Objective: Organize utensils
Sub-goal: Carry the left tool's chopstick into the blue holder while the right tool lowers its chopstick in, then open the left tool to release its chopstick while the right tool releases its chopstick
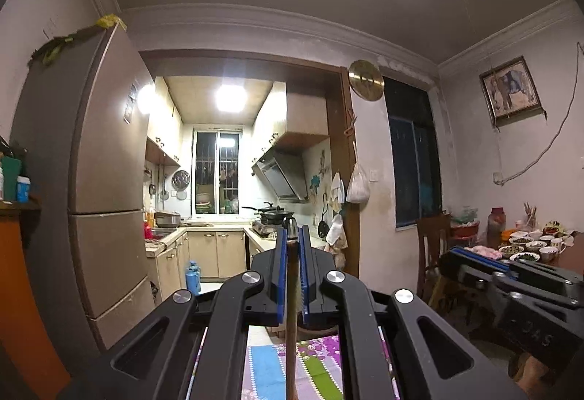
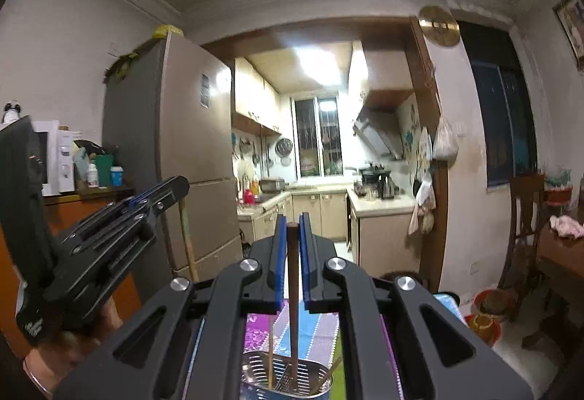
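Observation:
My left gripper (image 1: 292, 235) is shut on a brown wooden stick (image 1: 292, 327) that hangs straight down between its blue pads, over a colourful tablecloth (image 1: 262, 363). My right gripper (image 2: 292, 219) is shut on a dark brown chopstick (image 2: 293, 290). That chopstick's lower end shows over the mouth of a perforated metal utensil holder (image 2: 252, 365) with several sticks in it. Whether it touches the holder I cannot tell. The right wrist view shows the left gripper (image 2: 182, 182) raised at the left, a hand (image 2: 73, 345) beneath it. The right gripper (image 1: 454, 251) appears at the right of the left wrist view.
A tall fridge (image 1: 109, 181) stands to the left of the kitchen doorway. At the right are a wooden chair (image 1: 434, 243) and a dining table with several bowls (image 1: 525, 246). Red buckets (image 2: 489, 305) sit on the floor by the table. An orange cabinet (image 2: 73, 217) carries a microwave.

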The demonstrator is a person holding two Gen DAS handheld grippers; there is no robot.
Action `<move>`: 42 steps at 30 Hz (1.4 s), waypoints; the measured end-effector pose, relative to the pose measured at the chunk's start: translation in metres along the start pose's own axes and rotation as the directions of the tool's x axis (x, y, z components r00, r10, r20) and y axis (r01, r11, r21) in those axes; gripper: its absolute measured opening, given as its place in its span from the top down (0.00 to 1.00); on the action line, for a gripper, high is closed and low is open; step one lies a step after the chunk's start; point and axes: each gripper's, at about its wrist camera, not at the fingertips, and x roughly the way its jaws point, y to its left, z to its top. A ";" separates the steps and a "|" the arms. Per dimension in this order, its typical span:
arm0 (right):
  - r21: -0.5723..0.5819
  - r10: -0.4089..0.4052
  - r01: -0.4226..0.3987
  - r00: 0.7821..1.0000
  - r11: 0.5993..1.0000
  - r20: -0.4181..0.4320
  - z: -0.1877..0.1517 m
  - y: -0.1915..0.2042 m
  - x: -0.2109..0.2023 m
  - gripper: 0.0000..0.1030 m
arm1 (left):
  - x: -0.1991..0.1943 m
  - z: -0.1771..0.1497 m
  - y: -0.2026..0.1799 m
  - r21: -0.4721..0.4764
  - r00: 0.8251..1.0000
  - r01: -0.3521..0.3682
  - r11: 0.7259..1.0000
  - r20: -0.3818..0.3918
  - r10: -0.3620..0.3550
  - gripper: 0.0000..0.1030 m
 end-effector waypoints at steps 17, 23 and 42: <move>0.072 0.015 0.000 0.977 0.997 -0.212 -0.088 -0.001 0.070 0.94 | 0.053 -0.120 0.027 -0.026 0.976 -0.015 1.000 -0.218 0.009 0.93; 0.003 -0.019 0.020 0.980 1.000 -0.199 -0.086 0.014 0.058 0.91 | 0.041 -0.132 0.038 -0.046 0.966 -0.039 0.998 -0.257 0.026 0.92; -0.102 -0.121 0.115 0.991 0.988 -0.055 -0.070 -0.032 -0.206 0.62 | -0.203 -0.052 0.063 0.009 0.988 -0.140 0.990 -0.070 0.141 0.44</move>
